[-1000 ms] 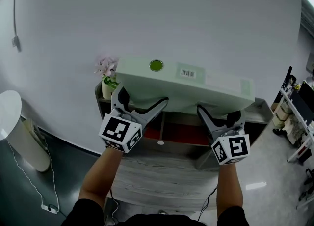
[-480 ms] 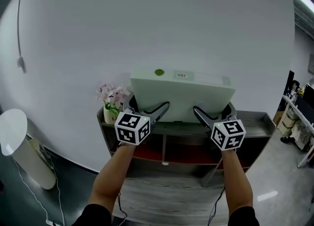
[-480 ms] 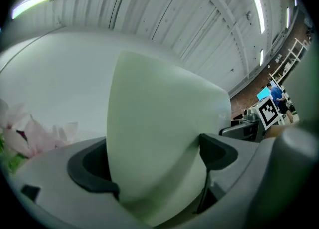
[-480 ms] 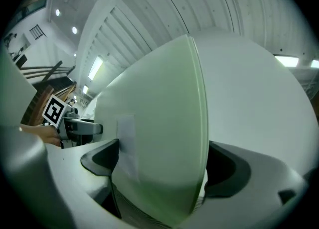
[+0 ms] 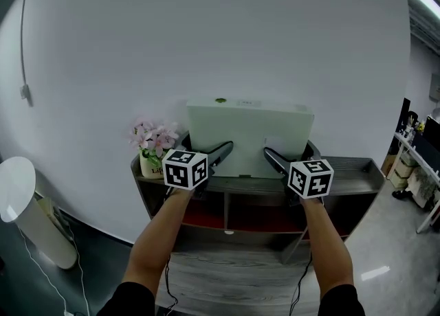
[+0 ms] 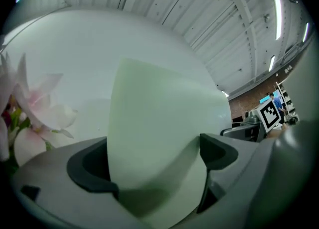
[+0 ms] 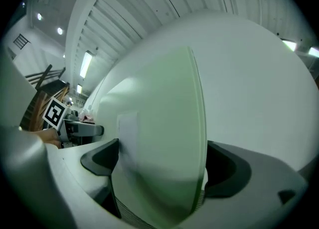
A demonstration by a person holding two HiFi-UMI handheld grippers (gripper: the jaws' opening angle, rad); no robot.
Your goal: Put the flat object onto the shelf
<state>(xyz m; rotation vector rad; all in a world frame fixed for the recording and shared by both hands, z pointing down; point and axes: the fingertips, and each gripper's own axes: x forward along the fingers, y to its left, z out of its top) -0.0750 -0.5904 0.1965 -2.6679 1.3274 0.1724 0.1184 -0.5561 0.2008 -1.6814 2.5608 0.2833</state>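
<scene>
The person is holding the flat object (image 5: 249,136), a pale green slab, upright on its long edge over the top board of the shelf (image 5: 350,169), with its broad face close to the white wall (image 5: 206,33) behind. The left gripper (image 5: 218,151) is clamping the slab near its lower left corner. In the left gripper view the green panel is filling the gap between the two dark jaws, and they are pressing on both of its faces. The right gripper (image 5: 272,156) is doing the same near the lower right corner, its jaws squeezing the slab's edge from either side. A pot of pink flowers (image 5: 155,137) is standing just beside the slab on the shelf's left end. As I am judging it, most of the job is done: the carrying is over and the slab is sitting at or just above the top board, though I cannot tell whether its bottom edge is touching. What is remaining is settling it, leaning or laying it steady, then letting both claws go.
</scene>
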